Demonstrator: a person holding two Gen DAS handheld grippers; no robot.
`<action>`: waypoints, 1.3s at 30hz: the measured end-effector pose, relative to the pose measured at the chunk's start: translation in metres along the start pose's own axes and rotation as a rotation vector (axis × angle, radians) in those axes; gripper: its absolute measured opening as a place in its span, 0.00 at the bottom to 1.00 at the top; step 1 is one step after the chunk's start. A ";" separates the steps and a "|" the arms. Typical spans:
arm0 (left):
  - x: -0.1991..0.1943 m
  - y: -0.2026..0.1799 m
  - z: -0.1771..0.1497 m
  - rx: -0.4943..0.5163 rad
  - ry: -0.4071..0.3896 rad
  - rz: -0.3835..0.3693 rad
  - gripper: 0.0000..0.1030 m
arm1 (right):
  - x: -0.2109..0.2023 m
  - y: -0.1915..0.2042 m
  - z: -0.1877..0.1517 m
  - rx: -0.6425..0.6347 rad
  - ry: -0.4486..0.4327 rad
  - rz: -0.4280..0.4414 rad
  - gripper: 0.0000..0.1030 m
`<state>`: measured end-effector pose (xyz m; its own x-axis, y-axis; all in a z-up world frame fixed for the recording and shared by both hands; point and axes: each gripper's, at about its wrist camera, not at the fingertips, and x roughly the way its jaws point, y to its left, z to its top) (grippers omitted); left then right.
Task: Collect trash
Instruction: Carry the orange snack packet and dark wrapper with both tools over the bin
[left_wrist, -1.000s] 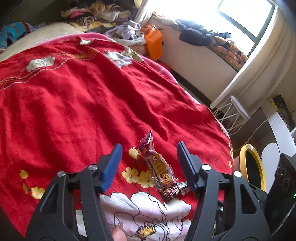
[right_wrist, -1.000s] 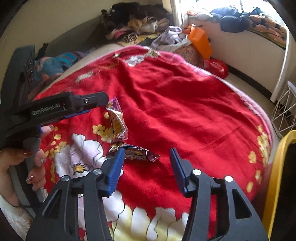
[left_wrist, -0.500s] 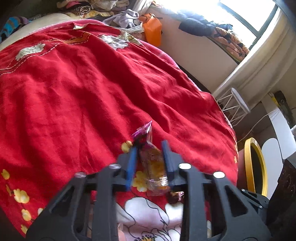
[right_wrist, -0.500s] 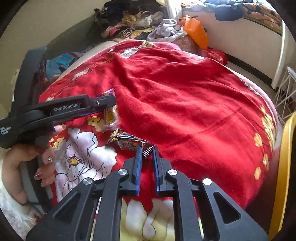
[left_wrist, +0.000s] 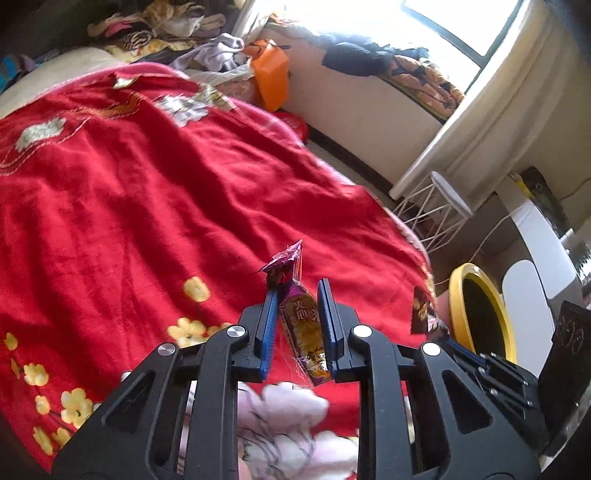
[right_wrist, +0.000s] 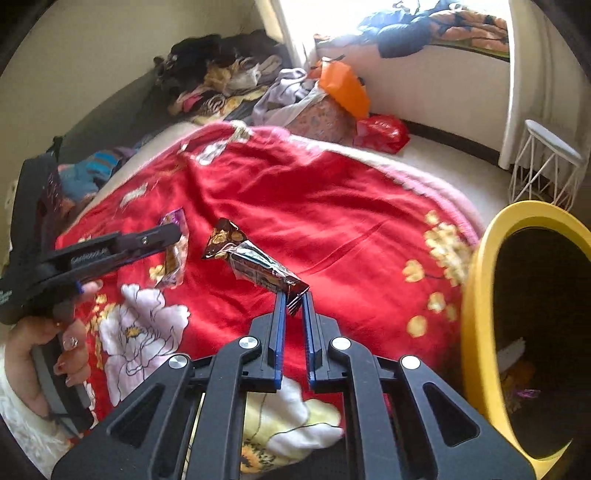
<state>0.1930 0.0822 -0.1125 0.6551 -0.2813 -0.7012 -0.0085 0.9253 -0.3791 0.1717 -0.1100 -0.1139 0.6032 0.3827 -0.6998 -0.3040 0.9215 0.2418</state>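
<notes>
Since both wrappers are bound for the yellow bin (right_wrist: 476, 295) beside the bed, each is pinched and held clear of the red blanket (left_wrist: 147, 192): the left gripper (left_wrist: 298, 295) is clamped on the purple-and-gold snack wrapper (left_wrist: 301, 321), which runs lengthwise between its jaws, while the right gripper (right_wrist: 294, 295) is closed on one tail end of the dark wrapper (right_wrist: 255, 264), the rest jutting out ahead

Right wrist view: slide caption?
Right gripper pinches a dark foil snack wrapper by one end above the red floral blanket, beside the yellow-rimmed bin.
</notes>
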 end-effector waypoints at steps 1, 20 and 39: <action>-0.002 -0.005 0.001 0.009 -0.004 -0.007 0.16 | -0.002 -0.001 0.001 0.005 -0.006 0.000 0.09; -0.014 -0.074 -0.004 0.145 -0.020 -0.103 0.15 | -0.053 -0.033 0.011 0.082 -0.129 -0.047 0.07; -0.012 -0.142 -0.014 0.271 -0.009 -0.189 0.16 | -0.093 -0.096 0.001 0.213 -0.199 -0.135 0.07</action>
<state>0.1753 -0.0497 -0.0582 0.6327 -0.4535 -0.6277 0.3147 0.8912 -0.3266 0.1457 -0.2340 -0.0708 0.7662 0.2422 -0.5952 -0.0630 0.9501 0.3054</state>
